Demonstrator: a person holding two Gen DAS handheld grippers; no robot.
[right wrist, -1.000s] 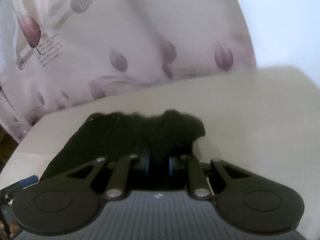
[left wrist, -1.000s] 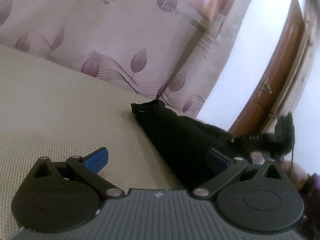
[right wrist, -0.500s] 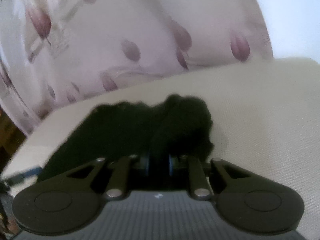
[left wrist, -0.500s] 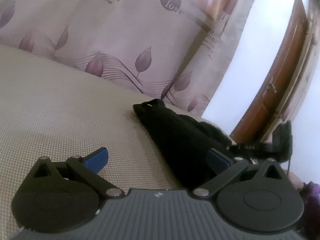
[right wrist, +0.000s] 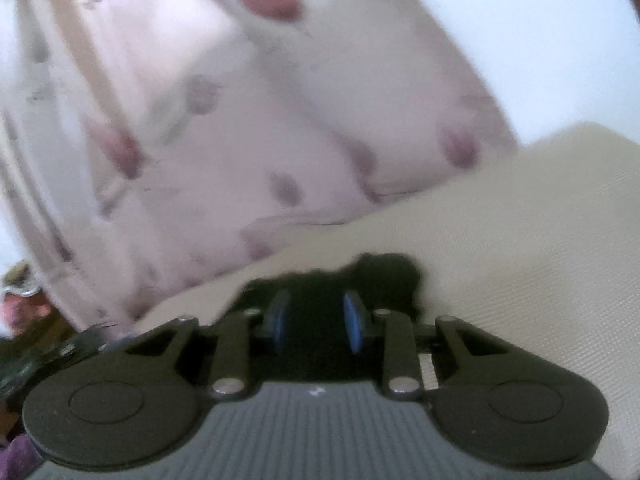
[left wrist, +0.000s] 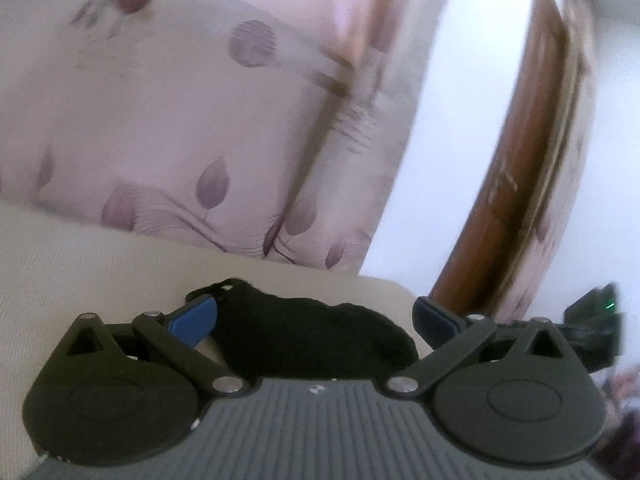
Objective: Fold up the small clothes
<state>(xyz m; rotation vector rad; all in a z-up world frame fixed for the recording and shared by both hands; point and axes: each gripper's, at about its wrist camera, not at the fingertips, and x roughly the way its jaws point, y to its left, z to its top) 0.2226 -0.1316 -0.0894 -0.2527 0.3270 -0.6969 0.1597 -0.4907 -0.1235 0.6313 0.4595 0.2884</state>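
A small black garment (left wrist: 312, 332) lies bunched on the beige woven surface (left wrist: 80, 264). My left gripper (left wrist: 316, 316) is open, its blue pads spread wide either side of the cloth and close over it. In the right wrist view the same black garment (right wrist: 384, 276) lies right at my right gripper (right wrist: 316, 320). Its blue pads stand partly apart with dark cloth between them; the frame is blurred and I cannot tell whether they still pinch it.
A pink curtain with purple leaf prints (left wrist: 168, 128) hangs behind the surface. A brown wooden door (left wrist: 520, 184) and white wall stand to the right. The right gripper's body (left wrist: 592, 320) shows at the left wrist view's right edge. The surface edge (right wrist: 180, 300) is near.
Both grippers tilted up and moved in on the garment, which is more bunched. The right pads, shut tight on cloth before, now stand partly apart. The left stays open.
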